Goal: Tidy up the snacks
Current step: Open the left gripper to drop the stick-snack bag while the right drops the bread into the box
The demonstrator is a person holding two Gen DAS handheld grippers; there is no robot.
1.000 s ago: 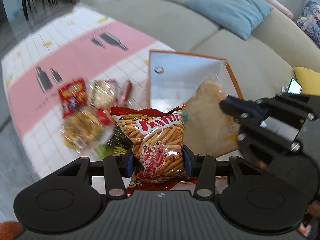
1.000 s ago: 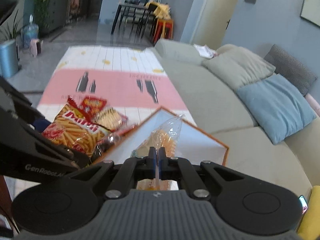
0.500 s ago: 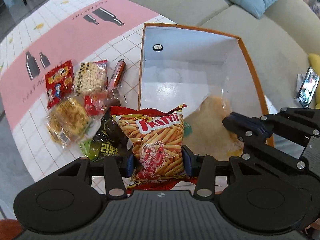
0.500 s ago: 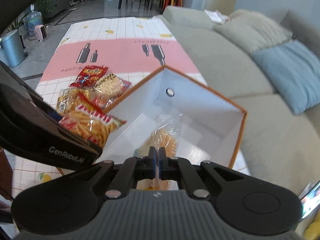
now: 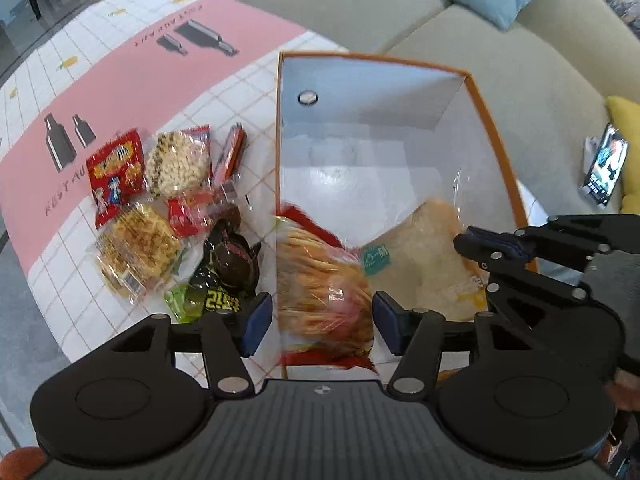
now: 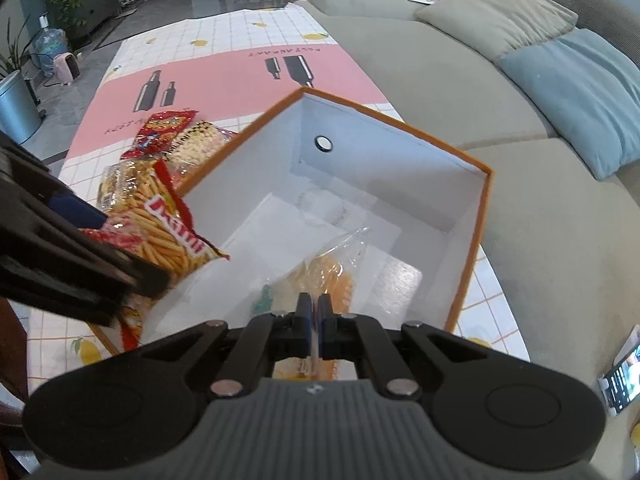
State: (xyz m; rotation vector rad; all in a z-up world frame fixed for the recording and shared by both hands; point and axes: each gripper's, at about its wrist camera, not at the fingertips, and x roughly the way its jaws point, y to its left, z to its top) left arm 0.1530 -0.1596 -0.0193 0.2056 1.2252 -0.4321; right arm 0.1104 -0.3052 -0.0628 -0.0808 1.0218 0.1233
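The stick-snack bag [image 5: 324, 284] is smeared with blur in the left wrist view, its print unreadable, and its lower end is cut off behind the gripper body; the right wrist view shows it sharply, tilted over the near-left rim of the orange-edged box [image 5: 486, 120]. The left gripper [image 5: 322, 320] has its jaws opening, the bag between them, and the blue pads stand clear of the bag's sides. The right gripper [image 6: 314, 314] is pressed together, pinching the edge of a clear bag of pale crackers [image 6: 320, 276] that hangs inside the box; how far down the bag reaches is hard to tell. Only the left view shows the loose packets [image 5: 160, 208] lying on the checked cloth [image 5: 100, 92] beside the box; from the right most hide behind the left gripper.
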